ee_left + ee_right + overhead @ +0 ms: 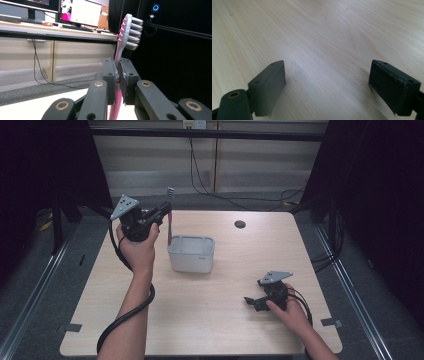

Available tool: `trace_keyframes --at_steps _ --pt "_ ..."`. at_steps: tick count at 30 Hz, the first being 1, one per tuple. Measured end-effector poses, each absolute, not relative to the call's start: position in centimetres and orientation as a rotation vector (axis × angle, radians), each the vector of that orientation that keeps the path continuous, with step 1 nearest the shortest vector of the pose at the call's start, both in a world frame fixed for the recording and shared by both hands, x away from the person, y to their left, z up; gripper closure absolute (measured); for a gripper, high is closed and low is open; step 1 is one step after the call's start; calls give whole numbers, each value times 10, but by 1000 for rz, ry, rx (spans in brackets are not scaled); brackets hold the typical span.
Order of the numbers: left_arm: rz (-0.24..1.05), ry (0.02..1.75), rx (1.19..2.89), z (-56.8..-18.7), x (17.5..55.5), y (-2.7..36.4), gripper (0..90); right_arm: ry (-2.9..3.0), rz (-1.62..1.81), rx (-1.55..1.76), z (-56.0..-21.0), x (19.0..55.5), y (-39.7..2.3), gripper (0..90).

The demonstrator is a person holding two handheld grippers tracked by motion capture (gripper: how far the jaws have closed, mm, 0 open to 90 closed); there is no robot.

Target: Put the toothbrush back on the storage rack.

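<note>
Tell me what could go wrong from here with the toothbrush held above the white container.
1. The left gripper pinches the toothbrush on its thin handle; it might pivot or slip as it goes down.
2. The brush hangs beside the white container, near its left rim, so its lower end could catch the rim and nudge the container.

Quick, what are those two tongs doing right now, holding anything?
Left tongs: shut on the pink toothbrush, held upright beside the white container.
Right tongs: open, nothing between them, low over the table.
</note>
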State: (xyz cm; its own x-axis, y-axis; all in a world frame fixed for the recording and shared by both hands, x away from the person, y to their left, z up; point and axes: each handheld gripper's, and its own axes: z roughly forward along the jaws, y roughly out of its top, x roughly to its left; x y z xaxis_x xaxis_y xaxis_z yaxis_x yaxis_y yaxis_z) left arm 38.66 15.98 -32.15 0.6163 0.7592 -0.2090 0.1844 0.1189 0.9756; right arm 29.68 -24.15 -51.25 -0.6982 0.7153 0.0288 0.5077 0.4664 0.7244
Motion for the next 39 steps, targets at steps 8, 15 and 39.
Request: trace_keyframes --at_steps 8,15,39 --pt "512 862 1423 -325 391 156 839 2438 1063 1046 -512 297 -242 135" --pt "516 870 1429 -332 396 153 839 2439 1064 1046 -512 297 -241 134" --pt "537 904 1439 -362 401 151 835 2438 1064 1046 -512 297 -242 135"
